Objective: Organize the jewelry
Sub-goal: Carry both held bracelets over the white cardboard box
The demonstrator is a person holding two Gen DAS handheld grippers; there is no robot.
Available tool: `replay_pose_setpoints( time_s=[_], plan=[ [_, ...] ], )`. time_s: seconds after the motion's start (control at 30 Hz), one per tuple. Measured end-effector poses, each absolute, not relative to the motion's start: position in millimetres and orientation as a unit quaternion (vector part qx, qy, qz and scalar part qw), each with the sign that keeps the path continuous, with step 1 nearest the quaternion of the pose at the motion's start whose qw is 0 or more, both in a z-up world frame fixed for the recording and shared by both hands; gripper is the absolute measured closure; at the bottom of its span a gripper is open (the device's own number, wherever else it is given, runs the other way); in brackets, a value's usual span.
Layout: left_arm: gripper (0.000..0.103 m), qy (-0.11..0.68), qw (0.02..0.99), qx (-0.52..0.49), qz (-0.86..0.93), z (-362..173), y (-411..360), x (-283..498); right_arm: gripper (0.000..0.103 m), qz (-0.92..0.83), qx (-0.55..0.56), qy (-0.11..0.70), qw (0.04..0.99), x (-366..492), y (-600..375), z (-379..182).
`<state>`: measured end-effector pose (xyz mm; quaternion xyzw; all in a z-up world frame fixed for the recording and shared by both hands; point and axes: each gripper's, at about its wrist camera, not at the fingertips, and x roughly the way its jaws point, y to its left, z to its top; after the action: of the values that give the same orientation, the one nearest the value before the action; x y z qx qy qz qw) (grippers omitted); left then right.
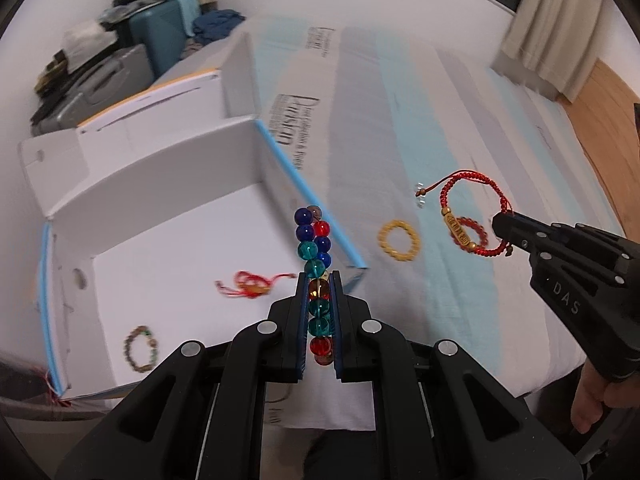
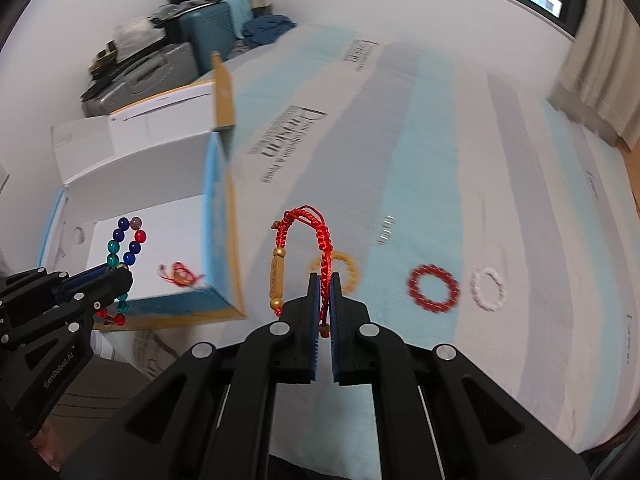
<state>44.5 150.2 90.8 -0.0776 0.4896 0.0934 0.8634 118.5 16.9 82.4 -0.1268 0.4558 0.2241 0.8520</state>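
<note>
My left gripper (image 1: 319,280) is shut on a bracelet of blue, teal, red and amber glass beads (image 1: 314,240), held above the right wall of the open white box (image 1: 160,176). It also shows in the right wrist view (image 2: 126,246). My right gripper (image 2: 325,280) is shut on a red braided cord bracelet with a gold tube bead (image 2: 304,240), lifted over the bed; it appears in the left wrist view (image 1: 472,216). A red cord bracelet (image 1: 250,283) and a green-brown bead bracelet (image 1: 140,348) lie in the box.
On the striped bed sheet (image 2: 500,160) lie a yellow bead ring (image 1: 399,240), a red bead ring (image 2: 433,287) and a white bead ring (image 2: 488,284). Suitcases with clothes (image 1: 132,40) stand at the far left, curtains (image 1: 552,20) at the right.
</note>
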Motion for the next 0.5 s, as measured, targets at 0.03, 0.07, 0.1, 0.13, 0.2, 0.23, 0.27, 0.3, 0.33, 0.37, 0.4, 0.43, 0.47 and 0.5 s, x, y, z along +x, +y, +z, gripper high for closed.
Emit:
replay_pose_setpoints(
  time_s=[0.03, 0.07, 0.1, 0.13, 0.2, 0.23, 0.27, 0.3, 0.33, 0.37, 0.4, 0.43, 0.47, 0.5],
  plan=[
    [0.094, 0.488, 0.864, -0.080, 0.098, 93.1, 156.1, 40.5, 0.100, 0.230, -0.130, 0.454, 0.851, 115.3, 27.1, 83.9],
    [0.094, 0.487, 0.864, -0.080, 0.101, 94.8, 161.6, 36.8, 0.099, 0.236, -0.132, 0.453, 0.849, 112.8, 35.2, 84.8],
    [0.094, 0.486, 0.864, -0.082, 0.106, 97.2, 168.7, 32.3, 0.099, 0.239, -0.134, 0.452, 0.849, 110.6, 42.4, 85.9],
    [0.094, 0.485, 0.863, -0.084, 0.111, 99.0, 174.6, 28.3, 0.099, 0.242, -0.136, 0.451, 0.848, 109.2, 48.3, 87.1],
    [0.094, 0.483, 0.863, -0.089, 0.120, 101.8, 188.7, 19.5, 0.099, 0.254, -0.141, 0.449, 0.845, 102.7, 66.8, 89.3],
    [0.094, 0.483, 0.862, -0.091, 0.123, 102.8, 195.4, 14.8, 0.099, 0.259, -0.144, 0.448, 0.844, 98.9, 76.1, 90.1],
    [0.094, 0.482, 0.862, -0.093, 0.127, 103.4, 201.5, 10.7, 0.099, 0.262, -0.146, 0.448, 0.842, 97.0, 82.1, 90.4],
    [0.094, 0.482, 0.861, -0.096, 0.131, 103.9, 208.6, 6.0, 0.099, 0.267, -0.149, 0.448, 0.840, 93.4, 89.9, 90.5],
    [0.094, 0.481, 0.861, -0.098, 0.134, 103.9, 214.3, 2.2, 0.099, 0.272, -0.154, 0.447, 0.838, 89.0, 100.4, 89.9],
    [0.094, 0.481, 0.860, -0.101, 0.137, 103.9, 220.0, -0.4, 0.099, 0.276, -0.158, 0.447, 0.836, 86.1, 107.1, 89.1],
    [0.094, 0.482, 0.859, -0.104, 0.140, 103.4, 226.8, -4.3, 0.099, 0.279, -0.161, 0.448, 0.834, 83.4, 113.6, 88.5],
    [0.094, 0.483, 0.858, -0.105, 0.143, 102.2, 232.6, -6.9, 0.099, 0.284, -0.165, 0.449, 0.831, 79.8, 123.3, 86.9],
    [0.094, 0.484, 0.856, -0.108, 0.145, 101.0, 237.9, -9.5, 0.099, 0.287, -0.167, 0.449, 0.829, 77.2, 129.2, 85.5],
    [0.094, 0.486, 0.854, -0.111, 0.148, 98.5, 245.4, -13.1, 0.099, 0.290, -0.170, 0.450, 0.827, 74.8, 136.4, 83.8]
  ],
)
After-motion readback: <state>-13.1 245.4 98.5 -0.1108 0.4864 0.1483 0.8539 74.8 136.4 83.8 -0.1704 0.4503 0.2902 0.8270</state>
